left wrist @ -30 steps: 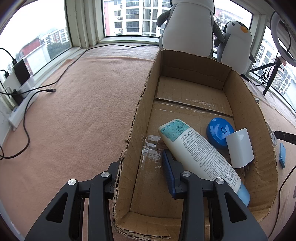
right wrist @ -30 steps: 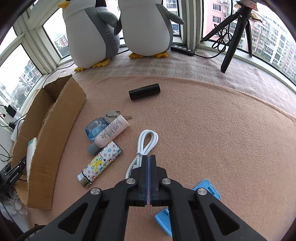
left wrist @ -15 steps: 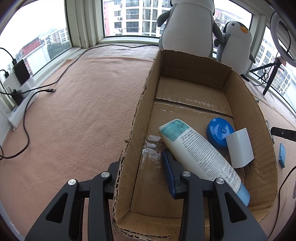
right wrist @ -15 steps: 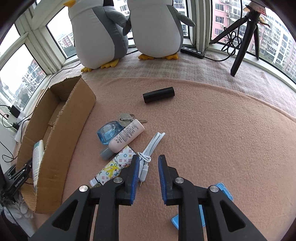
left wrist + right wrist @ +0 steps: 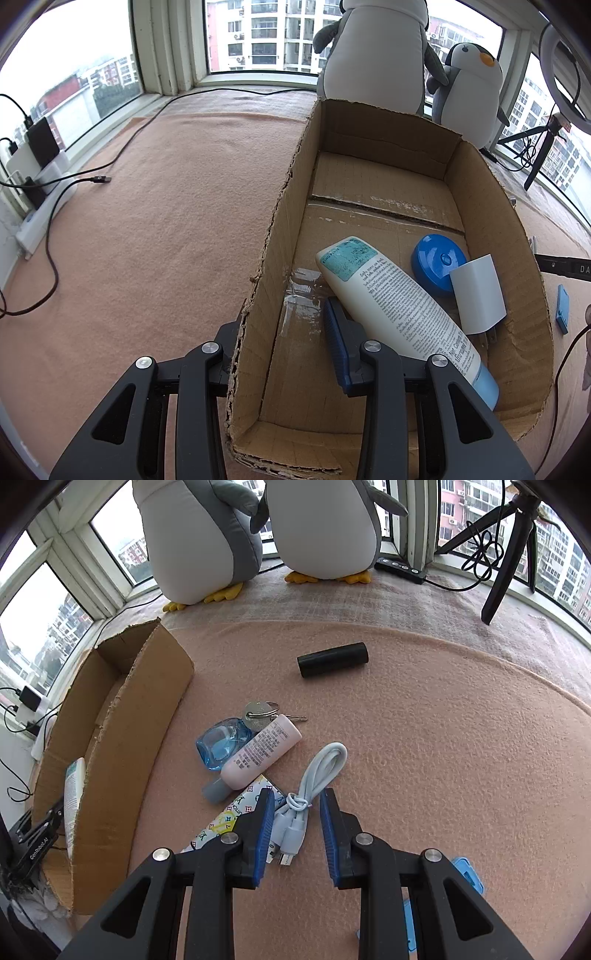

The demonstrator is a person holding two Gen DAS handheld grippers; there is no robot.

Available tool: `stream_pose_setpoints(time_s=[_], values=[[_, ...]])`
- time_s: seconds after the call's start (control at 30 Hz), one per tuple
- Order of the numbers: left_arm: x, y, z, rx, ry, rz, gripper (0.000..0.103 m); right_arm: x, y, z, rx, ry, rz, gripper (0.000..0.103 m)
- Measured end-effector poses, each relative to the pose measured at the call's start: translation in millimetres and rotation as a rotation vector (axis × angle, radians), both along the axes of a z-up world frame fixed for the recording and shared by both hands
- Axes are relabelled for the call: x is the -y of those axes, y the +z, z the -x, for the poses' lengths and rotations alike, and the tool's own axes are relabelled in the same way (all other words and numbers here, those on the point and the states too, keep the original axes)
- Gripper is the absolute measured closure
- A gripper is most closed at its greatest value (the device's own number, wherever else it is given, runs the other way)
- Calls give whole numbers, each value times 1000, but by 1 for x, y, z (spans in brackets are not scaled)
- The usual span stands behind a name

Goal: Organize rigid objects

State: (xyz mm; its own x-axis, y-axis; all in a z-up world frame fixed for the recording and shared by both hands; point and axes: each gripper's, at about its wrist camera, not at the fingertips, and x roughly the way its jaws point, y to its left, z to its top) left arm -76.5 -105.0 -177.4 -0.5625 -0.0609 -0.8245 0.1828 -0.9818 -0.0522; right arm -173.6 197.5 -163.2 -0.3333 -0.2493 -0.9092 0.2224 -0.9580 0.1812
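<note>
I am holding my right gripper (image 5: 297, 821) open, its jaws standing on both sides of the white cable (image 5: 314, 779) lying on the bench (image 5: 443, 746). My left gripper (image 5: 284, 343) is open wide, straddling the left wall of the cardboard box (image 5: 273, 258), where the lotion bottle (image 5: 399, 306) is lying.

the right gripper (image 5: 297, 825) now has its jaws spread apart where they were pressed together a second ago, and it sits closer over the white cable (image 5: 310, 782), whose plugs lie between them.
</note>
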Motion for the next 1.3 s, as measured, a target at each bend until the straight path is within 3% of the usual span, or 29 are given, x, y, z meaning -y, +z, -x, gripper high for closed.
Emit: stream_pose_setpoints(time_s=[0.1, 0.27, 0.6, 0.73, 1.03, 1.3], values=[[-1, 0, 0, -1, 3, -2, 67, -6, -2, -4, -3, 11, -58, 80], [-2, 0, 0, -2, 4, -2, 67, -14, 4, -11, -27, 1, -43, 80], [-2, 0, 0, -2, 2, -2, 67, 5, -3, -3, -71, 43, -113, 79], [-3, 0, 0, -5, 4, -5, 67, 7, -4, -4, -70, 74, -145, 86], [-3, 0, 0, -5, 4, -4, 67, -23, 1, -14, -6, -39, 89, 87], [-3, 0, 0, -6, 4, -5, 67, -15, 44, -26, -20, -39, 338, 87]])
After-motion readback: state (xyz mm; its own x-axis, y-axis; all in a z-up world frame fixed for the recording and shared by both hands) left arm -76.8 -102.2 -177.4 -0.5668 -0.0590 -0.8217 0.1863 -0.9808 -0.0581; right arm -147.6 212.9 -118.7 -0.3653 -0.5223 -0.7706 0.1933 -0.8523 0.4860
